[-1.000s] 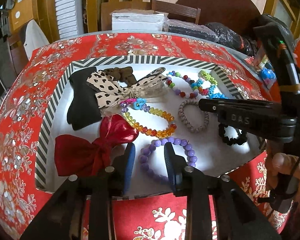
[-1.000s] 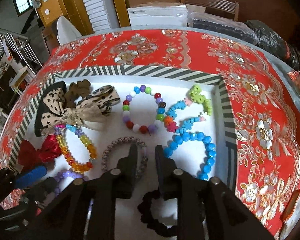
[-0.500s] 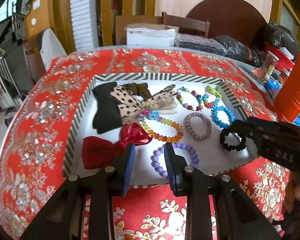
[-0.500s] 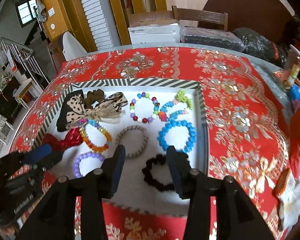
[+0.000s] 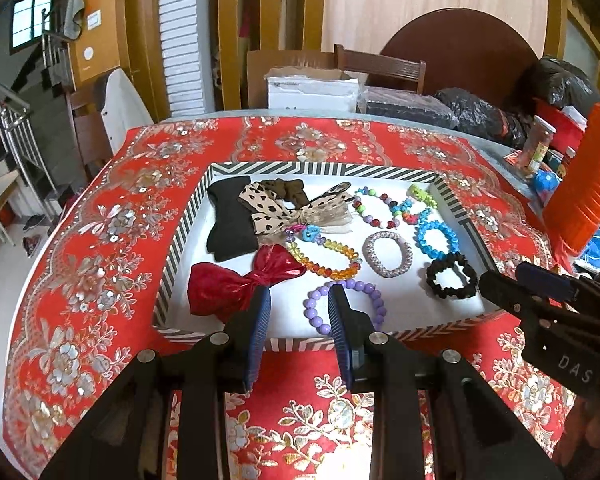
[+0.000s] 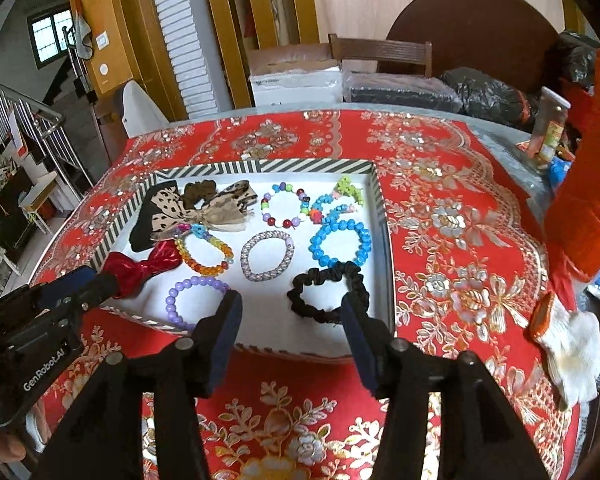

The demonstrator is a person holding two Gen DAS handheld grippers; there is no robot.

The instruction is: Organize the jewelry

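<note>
- My left hand-held gripper (image 5: 296,332) hangs partly spread and empty over the tray's (image 5: 172,264) near rim.
- My right hand-held gripper (image 6: 292,332) is opening, gripping nothing.
- The black scrunchie (image 6: 328,292) lies at the tray's five o'clock corner; the purple bracelet (image 5: 344,306) sits at six.

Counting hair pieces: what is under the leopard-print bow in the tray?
The leopard-print bow overlaps a black bow and a brown scrunchie. Anything else beneath is covered.
</note>
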